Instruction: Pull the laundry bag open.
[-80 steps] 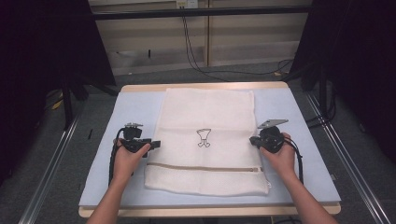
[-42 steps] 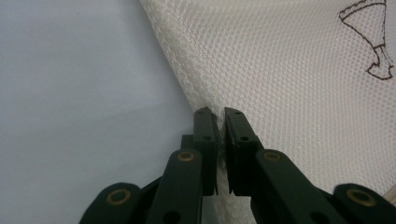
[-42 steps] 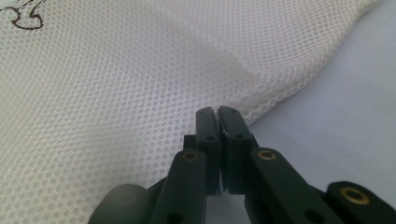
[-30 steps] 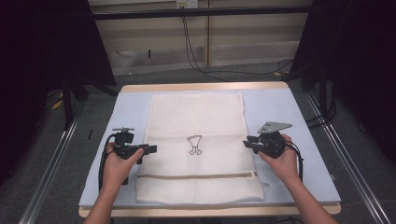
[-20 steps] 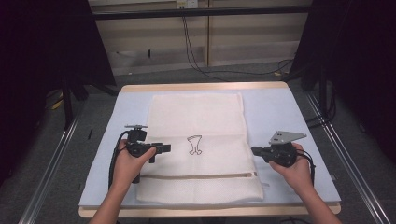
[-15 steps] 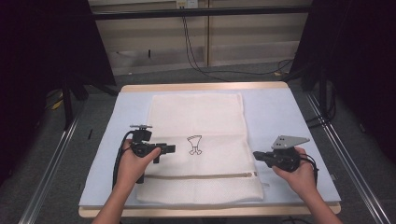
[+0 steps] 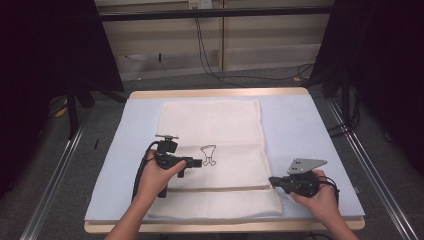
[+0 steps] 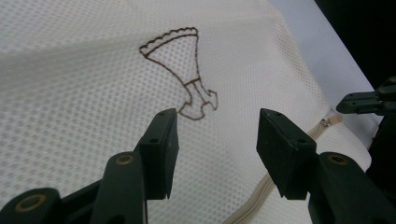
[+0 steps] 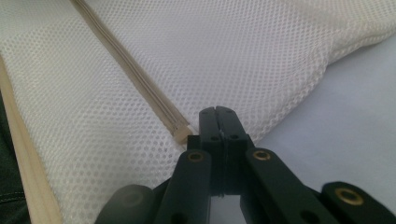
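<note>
Mesh laundry bag [image 7: 212, 155] lies flat on the pale blue mat [image 7: 305, 130] that covers the table, its long axis running away from the person, its near hem almost at the table's front edge. A beige zipper [image 7: 220, 189] crosses it near that hem, from side to side.

The relation that matters most is at the zipper's right end. The right gripper [image 7: 274, 181] sits there, jaws pressed together, its tip touching the bag's right edge just where the zipper stops. In the right gripper view the closed tip [image 9: 219, 122] rests against the end of the zipper tape [image 9: 140, 84]; whether it pinches a pull tab I cannot tell (the tab itself is hidden behind the jaws). The zipper runs away from this tip toward the left hand, so any opening pull would probably travel leftward along it.

The left gripper [image 7: 196, 162] hovers over the middle of the bag, jaws apart and empty, pointing at a small brown embroidered motif [image 8: 180, 70] shaped like a flared dress.

The fabric is a fine honeycomb mesh, cream, soft and slightly wrinkled; the zipper tape is denser and ribbed.
</note>
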`<state>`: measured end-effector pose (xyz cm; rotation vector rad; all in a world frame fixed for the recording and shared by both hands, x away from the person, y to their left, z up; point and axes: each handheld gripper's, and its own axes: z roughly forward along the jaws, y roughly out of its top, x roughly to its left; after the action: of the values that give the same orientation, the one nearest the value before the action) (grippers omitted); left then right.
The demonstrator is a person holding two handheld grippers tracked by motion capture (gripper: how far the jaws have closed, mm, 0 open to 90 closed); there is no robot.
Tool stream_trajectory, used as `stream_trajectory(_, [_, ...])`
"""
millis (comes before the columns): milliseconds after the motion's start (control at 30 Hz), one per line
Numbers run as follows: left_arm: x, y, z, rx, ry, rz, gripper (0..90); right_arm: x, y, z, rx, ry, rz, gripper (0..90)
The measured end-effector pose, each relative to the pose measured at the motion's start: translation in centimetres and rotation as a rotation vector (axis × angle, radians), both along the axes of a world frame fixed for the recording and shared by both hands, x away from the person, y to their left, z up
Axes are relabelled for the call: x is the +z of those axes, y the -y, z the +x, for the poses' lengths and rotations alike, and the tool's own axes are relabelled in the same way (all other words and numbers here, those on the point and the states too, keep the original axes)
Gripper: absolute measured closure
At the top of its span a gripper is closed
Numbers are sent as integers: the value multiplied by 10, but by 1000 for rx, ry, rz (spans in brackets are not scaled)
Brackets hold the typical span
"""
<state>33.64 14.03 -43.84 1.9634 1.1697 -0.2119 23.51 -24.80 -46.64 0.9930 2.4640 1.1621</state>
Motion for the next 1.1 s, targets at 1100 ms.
stream_trajectory(1100, [-20, 108, -25, -269, -216, -110, 512, -5, -3, 6, -31, -2, 7, 900])
